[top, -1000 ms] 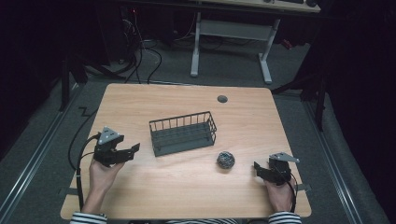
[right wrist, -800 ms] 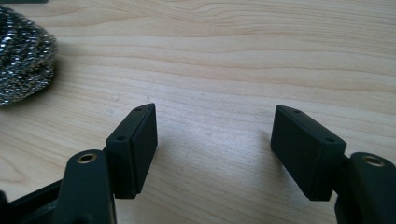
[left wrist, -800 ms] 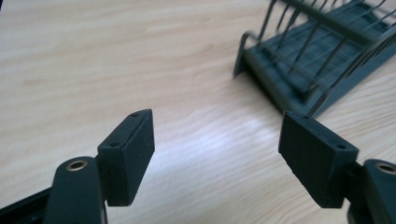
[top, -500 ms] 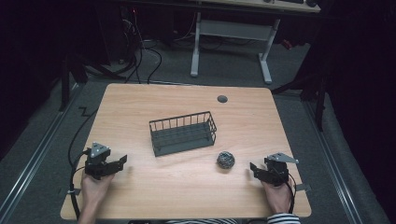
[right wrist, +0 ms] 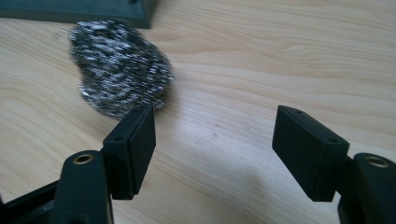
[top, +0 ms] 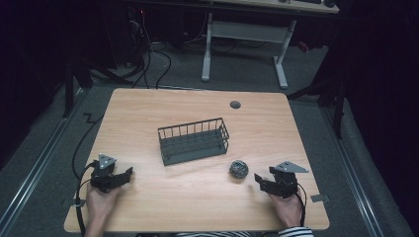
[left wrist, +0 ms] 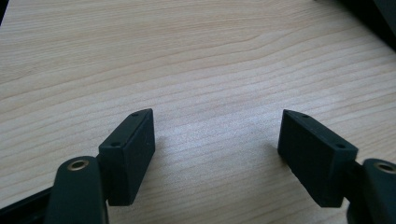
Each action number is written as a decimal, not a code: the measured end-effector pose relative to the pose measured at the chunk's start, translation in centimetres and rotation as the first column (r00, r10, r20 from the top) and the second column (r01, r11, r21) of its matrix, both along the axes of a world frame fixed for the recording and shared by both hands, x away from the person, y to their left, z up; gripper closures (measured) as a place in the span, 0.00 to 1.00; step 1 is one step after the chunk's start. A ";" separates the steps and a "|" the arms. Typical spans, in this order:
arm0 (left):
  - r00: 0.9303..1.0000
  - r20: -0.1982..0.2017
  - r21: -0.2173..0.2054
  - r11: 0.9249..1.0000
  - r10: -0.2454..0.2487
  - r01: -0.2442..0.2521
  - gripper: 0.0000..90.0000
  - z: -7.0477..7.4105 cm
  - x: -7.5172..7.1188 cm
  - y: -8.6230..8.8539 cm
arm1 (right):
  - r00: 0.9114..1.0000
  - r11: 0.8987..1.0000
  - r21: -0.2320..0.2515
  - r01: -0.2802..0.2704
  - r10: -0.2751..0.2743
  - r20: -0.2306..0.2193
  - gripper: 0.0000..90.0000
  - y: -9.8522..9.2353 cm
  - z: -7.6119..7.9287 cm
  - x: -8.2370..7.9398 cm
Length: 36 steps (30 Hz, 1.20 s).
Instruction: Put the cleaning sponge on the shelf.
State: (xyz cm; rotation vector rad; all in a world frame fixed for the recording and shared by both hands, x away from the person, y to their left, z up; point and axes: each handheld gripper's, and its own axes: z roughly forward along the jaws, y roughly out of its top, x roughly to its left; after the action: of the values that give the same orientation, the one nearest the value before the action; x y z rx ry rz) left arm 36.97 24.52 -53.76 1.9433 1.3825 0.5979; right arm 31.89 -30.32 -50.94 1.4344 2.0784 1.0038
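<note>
A dim room with dark floor and trailing cables surrounds a pale wooden table (top: pixel 197 197), lit from above. Near its middle stands a dark wire basket with a solid rectangular base (top: pixel 193 140), empty as far as the high view shows.

The right gripper (top: pixel 260 179) lies low over the near right part of the table, its jaws spread wide with nothing between them; they have just been opening further. Just ahead of it and slightly off to the side of its left jaw sits a round, silvery ball of steel-wool scourer (right wrist: pixel 120 70), resting on the wood close to the basket's near corner, which edges into the top of the right gripper view. The scourer is not yet between the jaws.

The left gripper (left wrist: pixel 217 140) rests well away on the other side of the basket, jaws wide apart over bare wood, holding nothing.

The step in hand looks like the approach to pick up the scourer. The next move calls for sliding the right gripper forward and a little toward its left jaw's side, so the ball sits centred between the pads, then closing gently, since the springy mesh will compress.
</note>
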 end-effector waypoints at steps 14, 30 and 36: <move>1.000 -0.001 -0.001 1.000 0.005 -0.005 0.29 0.0 0.0 0.0 | 0.989 0.989 -0.015 -0.149 0.149 0.001 0.27 4.1 1.5 1.2; 1.000 -0.001 -0.001 1.000 0.005 -0.005 0.29 0.0 0.0 0.0 | 0.983 0.985 -0.053 -0.167 0.162 -0.083 0.29 6.0 -0.1 4.0; 1.000 -0.001 -0.002 1.000 0.005 -0.005 0.29 0.0 0.0 0.0 | 0.980 0.981 -0.056 -0.184 0.179 -0.088 0.36 6.2 -0.3 4.1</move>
State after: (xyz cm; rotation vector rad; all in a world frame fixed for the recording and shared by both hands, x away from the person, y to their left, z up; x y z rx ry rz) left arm 36.98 24.47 -53.77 1.9400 1.3886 0.5977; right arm 36.00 -24.14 -51.23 1.2932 2.3145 0.9498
